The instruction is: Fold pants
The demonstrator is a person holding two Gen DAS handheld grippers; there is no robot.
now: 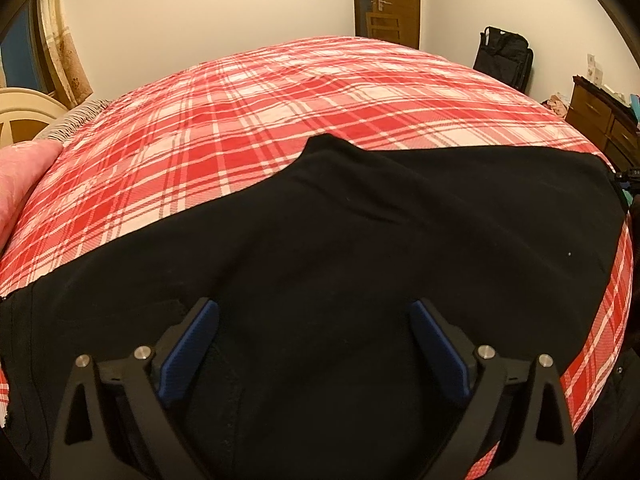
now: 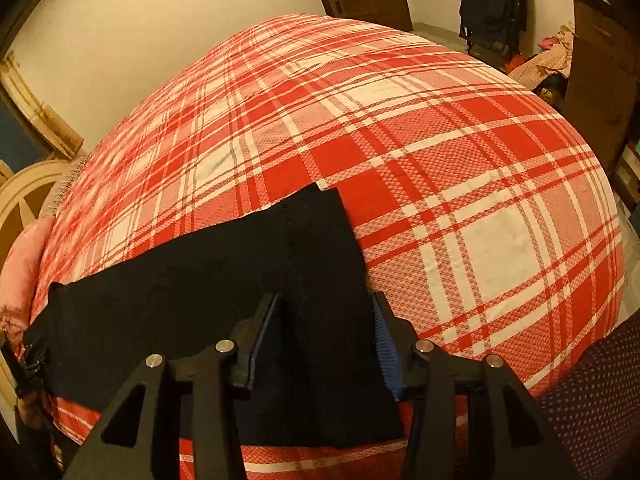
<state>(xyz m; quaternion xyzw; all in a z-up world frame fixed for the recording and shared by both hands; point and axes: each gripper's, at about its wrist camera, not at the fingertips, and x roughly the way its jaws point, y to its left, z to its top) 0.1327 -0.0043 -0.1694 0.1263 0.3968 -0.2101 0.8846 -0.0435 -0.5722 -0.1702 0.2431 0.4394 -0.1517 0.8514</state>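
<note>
I am seeing the black pants (image 1: 360, 240) lying flat across the near edge of the red plaid bedspread (image 1: 248, 112). My left gripper (image 1: 314, 312) is hovering over them with fingers spread wide, gripping nothing. My right gripper (image 2: 326, 308) is straddling the pants' right end, fingers parted too.

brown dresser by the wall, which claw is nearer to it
Right. The right claw hovers open over the black pants at the bed end nearest the brown dresser; the left claw works farther away.
</note>
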